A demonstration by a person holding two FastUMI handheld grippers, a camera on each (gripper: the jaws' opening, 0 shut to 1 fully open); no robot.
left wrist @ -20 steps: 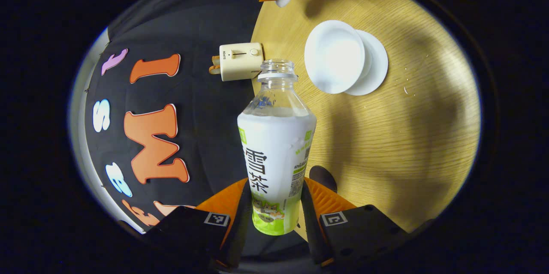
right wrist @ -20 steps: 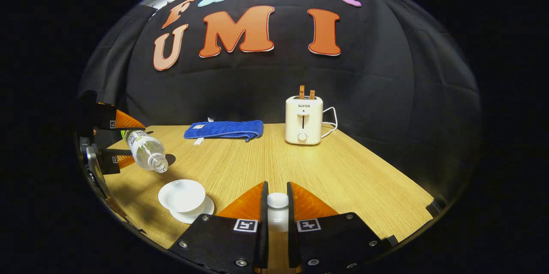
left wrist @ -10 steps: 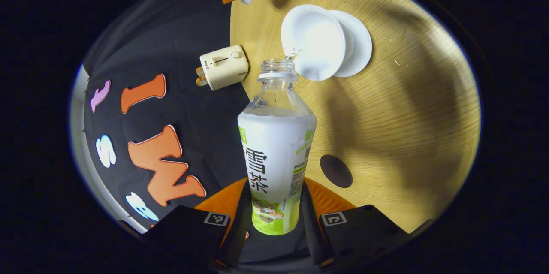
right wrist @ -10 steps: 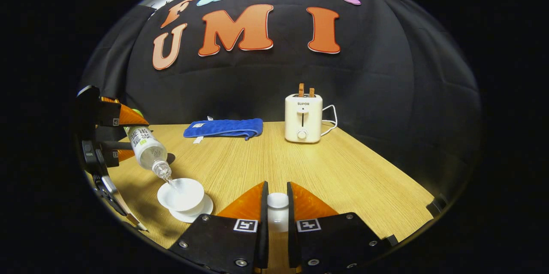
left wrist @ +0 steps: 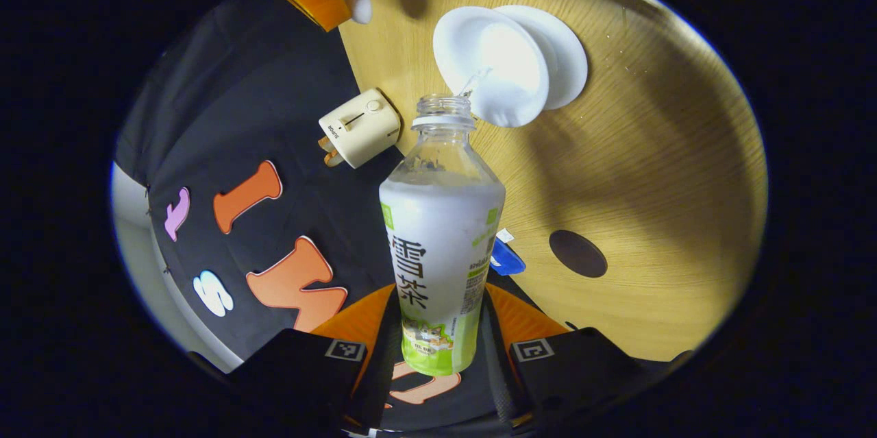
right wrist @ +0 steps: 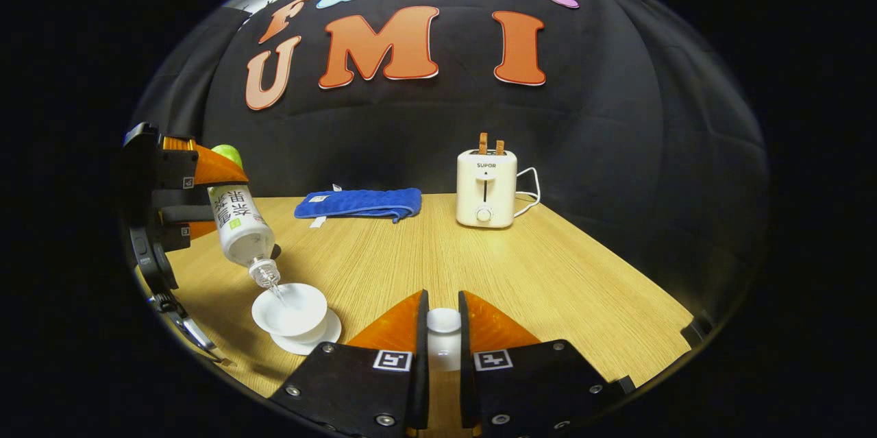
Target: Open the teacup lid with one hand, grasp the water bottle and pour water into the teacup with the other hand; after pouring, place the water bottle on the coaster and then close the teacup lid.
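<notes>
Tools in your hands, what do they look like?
The left tool and right tool look alike: each is chunky and black behind two wedge-shaped, ribbed fingers. Each finger's base wears a small square black-and-white marker, and silver screws dot the right one.

Clear plastic bottle (left wrist: 440, 219); glossy white ceramic teacup (left wrist: 488, 68); matt wood-grain table (left wrist: 651, 150).

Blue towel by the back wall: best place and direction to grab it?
Take the blue towel at its front long edge with a hand-held gripper, coming from above, fingers across the fold. It lies flat and folded on the table, so there is likely no side to pinch.
</notes>
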